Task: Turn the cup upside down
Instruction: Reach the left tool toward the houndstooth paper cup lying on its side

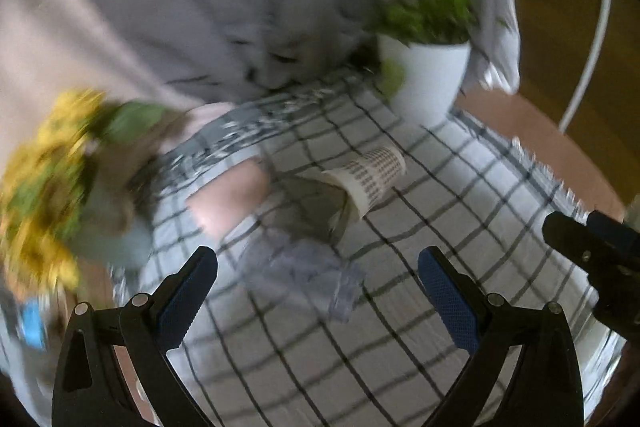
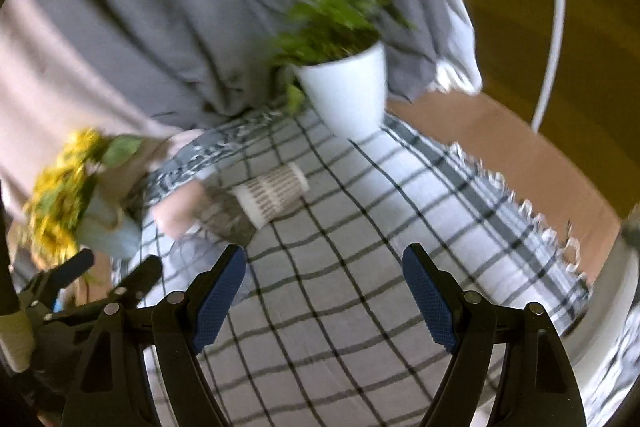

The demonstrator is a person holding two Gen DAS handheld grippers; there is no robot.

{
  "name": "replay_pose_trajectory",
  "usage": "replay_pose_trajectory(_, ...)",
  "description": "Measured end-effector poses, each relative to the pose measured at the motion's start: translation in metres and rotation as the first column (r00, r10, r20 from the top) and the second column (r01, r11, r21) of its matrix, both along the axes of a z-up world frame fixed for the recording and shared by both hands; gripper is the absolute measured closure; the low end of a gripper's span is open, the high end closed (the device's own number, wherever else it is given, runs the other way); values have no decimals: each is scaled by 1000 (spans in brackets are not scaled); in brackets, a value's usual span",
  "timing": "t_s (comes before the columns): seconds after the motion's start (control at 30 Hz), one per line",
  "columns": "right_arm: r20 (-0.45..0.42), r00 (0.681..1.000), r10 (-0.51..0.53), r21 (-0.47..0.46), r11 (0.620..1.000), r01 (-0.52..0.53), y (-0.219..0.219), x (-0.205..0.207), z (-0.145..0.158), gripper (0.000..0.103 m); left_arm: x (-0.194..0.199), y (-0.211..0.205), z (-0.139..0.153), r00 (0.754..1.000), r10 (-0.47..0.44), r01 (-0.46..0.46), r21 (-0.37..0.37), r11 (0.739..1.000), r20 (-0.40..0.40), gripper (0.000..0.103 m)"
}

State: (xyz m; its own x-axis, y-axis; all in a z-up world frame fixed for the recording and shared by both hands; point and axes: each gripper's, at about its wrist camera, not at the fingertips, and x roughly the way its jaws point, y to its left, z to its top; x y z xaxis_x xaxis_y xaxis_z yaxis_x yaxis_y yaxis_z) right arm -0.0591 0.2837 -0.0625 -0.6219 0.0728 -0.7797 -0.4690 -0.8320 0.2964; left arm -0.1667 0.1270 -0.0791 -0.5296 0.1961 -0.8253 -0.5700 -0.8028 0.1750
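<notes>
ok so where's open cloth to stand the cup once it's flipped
Bare checked cloth lies in front of the open right gripper, between the cup lying on its side and the fringed edge. More lies between cup and white plant pot. The left is crowded: yellow flowers, pink and dark items, clear plastic.

Yellow flowers (image 1: 44,163) motion-blurred — cup (image 1: 370,179) pattern illegible
</notes>
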Motion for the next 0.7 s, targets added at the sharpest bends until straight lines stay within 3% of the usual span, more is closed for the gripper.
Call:
replay_pose_trajectory(0.17,72,990,-121,-94,987,128,23,-29,-25,23,-37,48,-19,985,-157,162,-66,985,75,1)
replay_pose_trajectory(0.37,170,962,-216,-183,952,246,44,-52,-57,23,-74,102,-56,937,-296,327,-160,932,188,2)
replay_pose_trajectory(0.57,228,931,-284,-204,921,331,58,-64,-79,23,-99,132,-98,904,-324,396,-255,882,280,6)
replay_pose_trajectory(0.7,250,922,-295,-219,910,351,63,-73,-89,23,-110,143,-118,892,-317,410,-285,866,321,9)
